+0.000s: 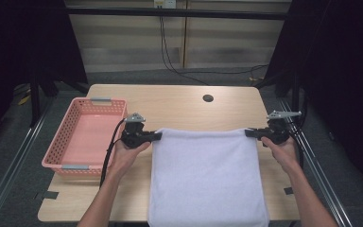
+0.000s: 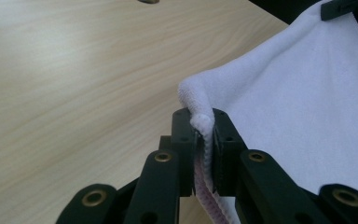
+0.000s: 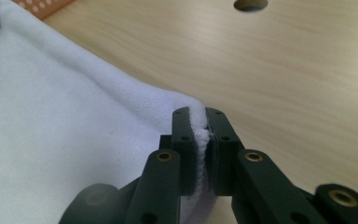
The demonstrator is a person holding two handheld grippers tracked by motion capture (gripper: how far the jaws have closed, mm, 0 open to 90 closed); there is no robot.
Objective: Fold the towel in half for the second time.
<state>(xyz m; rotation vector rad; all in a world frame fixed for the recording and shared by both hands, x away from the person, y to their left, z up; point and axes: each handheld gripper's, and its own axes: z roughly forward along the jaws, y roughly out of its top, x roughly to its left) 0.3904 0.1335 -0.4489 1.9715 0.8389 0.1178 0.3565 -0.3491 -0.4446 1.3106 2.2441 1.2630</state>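
A white towel (image 1: 207,175) lies spread over the front middle of the wooden table (image 1: 179,104), its near edge hanging past the table's front. My left gripper (image 1: 159,136) is shut on the towel's far left corner (image 2: 200,114), the cloth pinched between its black jaws. My right gripper (image 1: 246,133) is shut on the far right corner (image 3: 200,126) in the same way. Both corners are raised a little off the table, and the far edge stretches straight between the two grippers.
A pink plastic basket (image 1: 56,153), with nothing in it, stands at the table's left side, close to my left hand. A round cable hole (image 1: 208,98) sits in the far middle of the tabletop. Dark frames and rails flank the table.
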